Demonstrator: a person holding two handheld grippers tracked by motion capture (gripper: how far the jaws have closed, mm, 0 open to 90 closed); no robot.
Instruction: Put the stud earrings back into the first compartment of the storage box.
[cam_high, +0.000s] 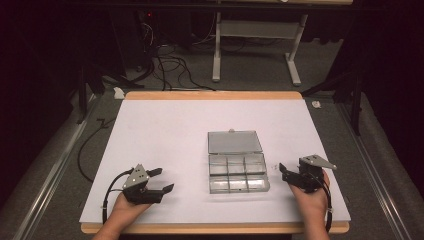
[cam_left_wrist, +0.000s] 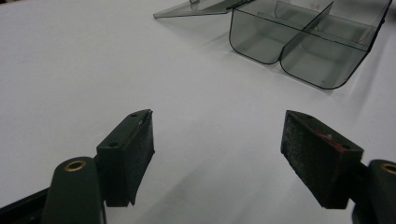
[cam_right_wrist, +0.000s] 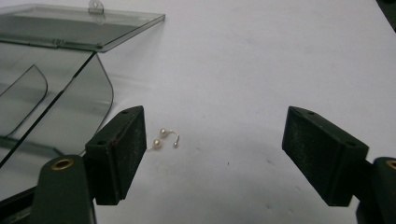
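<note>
Nearest the person, the left tool rests on the white table with its jaws spread and nothing between them. The right tool sits opposite, jaws wide apart and released. Just ahead of it lies a small pearl earring on the bare table, beside the left jaw and not gripped. Between the tools stands a clear plastic box, its compartments apparently empty. Its lid lies flat, open behind it.
</note>
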